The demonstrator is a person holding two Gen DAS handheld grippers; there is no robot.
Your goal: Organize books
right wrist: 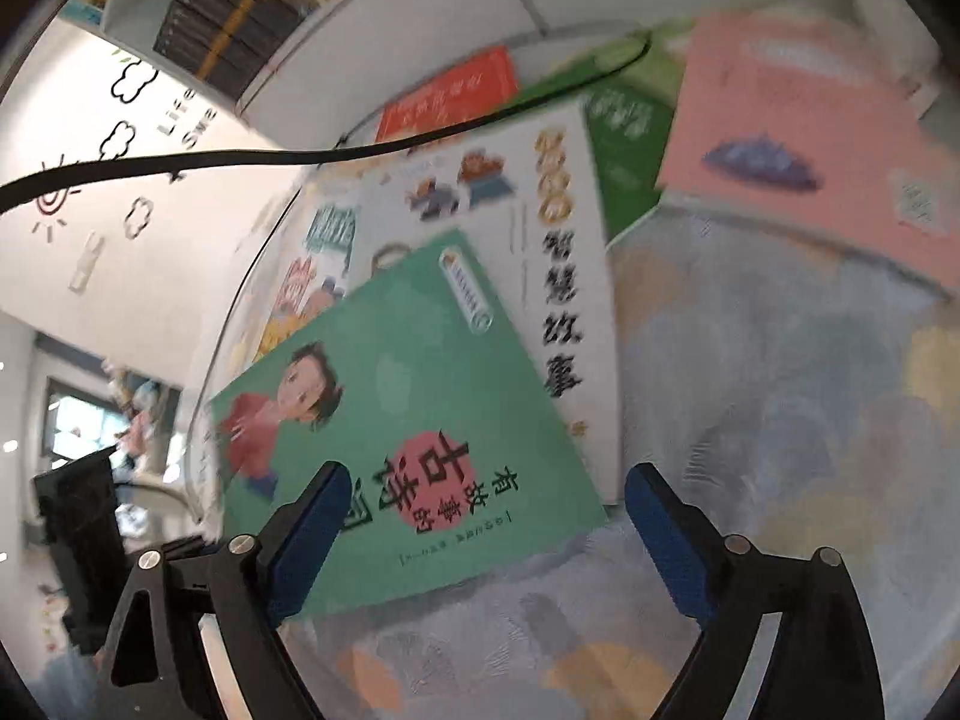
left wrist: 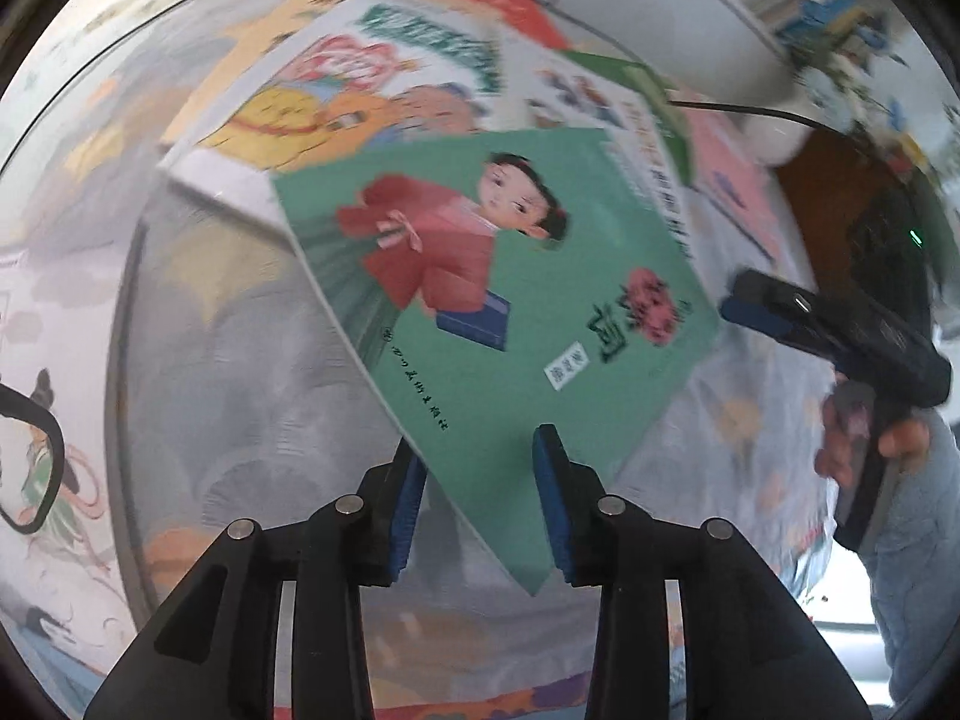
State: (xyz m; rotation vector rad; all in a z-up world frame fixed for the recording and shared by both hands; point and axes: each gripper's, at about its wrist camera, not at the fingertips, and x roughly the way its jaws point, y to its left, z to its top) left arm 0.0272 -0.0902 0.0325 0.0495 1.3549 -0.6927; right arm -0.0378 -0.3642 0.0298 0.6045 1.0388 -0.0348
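green book's corner sits between the left jaws

the green picture book (left wrist: 498, 306) lies on the round table (left wrist: 198, 396), which is covered by a patterned cloth, at the near end of a loose spread of books. its far corner overlaps the white cartoon-cover book (left wrist: 336, 102), and a white book with large black characters (right wrist: 558, 276) and a pink book (right wrist: 798, 150) lie further back, towards the table's far edge. the green book's long axis runs on a slant across the left wrist view, from upper left down to lower right, and its lowest corner points straight into the left gripper (left wrist: 480, 510). that gripper's blue pads stand apart, one on each side of the corner; from this view i cannot tell whether either pad touches the cover.

the right gripper (right wrist: 486, 528) comes at the same book from the title side, tilted, with its jaws wide apart. its left pad shows in front of the book's near edge and its right pad hangs over bare cloth beside the book, so it grips nothing. the left hand looks the nearer, and better lined up, to pinch the corner.

a black cable (right wrist: 300, 153) crosses above the books.
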